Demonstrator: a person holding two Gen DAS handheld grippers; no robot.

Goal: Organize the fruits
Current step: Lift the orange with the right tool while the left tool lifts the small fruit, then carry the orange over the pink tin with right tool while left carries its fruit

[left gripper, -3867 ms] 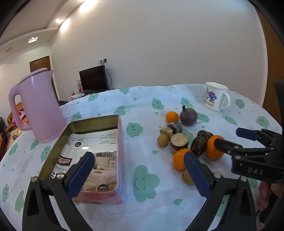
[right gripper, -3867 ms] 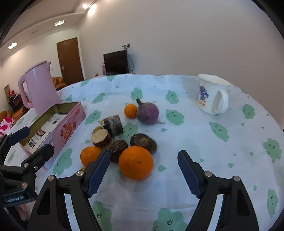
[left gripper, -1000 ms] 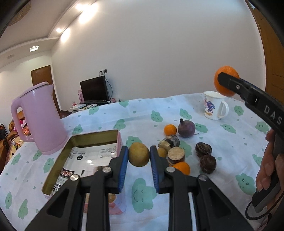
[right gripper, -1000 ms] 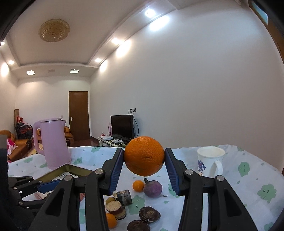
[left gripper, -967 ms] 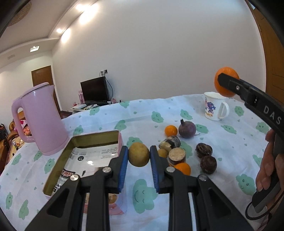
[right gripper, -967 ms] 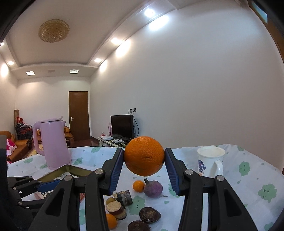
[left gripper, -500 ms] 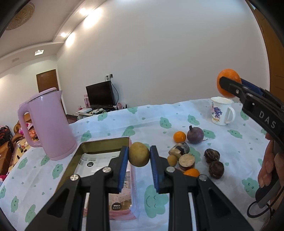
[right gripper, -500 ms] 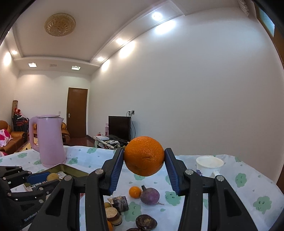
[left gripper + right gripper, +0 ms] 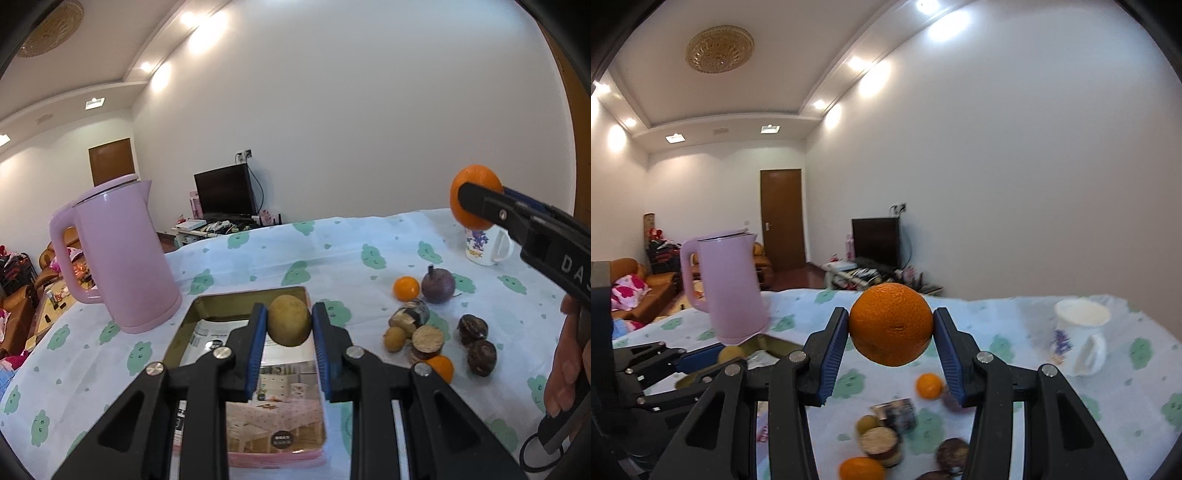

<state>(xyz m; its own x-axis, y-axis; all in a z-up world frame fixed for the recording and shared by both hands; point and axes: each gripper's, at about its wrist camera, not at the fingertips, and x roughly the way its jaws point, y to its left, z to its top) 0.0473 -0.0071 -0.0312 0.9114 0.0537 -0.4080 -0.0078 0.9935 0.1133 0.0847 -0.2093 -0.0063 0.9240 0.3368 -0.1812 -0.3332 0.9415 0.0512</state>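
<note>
Left hand-held gripper (image 9: 289, 334) clamped a yellow-brown fruit (image 9: 289, 325) at frame centre, above the open tin (image 9: 192, 325). Right hand-held gripper (image 9: 891, 341) gripped the big orange (image 9: 891, 328) mid-frame, w/ loose fruits (image 9: 879, 441) on worktop (image 9: 997, 314) below.

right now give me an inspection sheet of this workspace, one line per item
surface: round table with a white cloth printed with green faces
job's things: open tin box with paper inside; small orange, purple round fruit, two dark brown fruits and cut pieces loose on the cloth
clutter: pink kettle, white mug
grippers: left gripper jaws shut on yellow-brown fruit above the tin; right gripper jaws shut on large orange, held high
cables: black cord under the right handle
surroundings: TV, brown door, sofa
</note>
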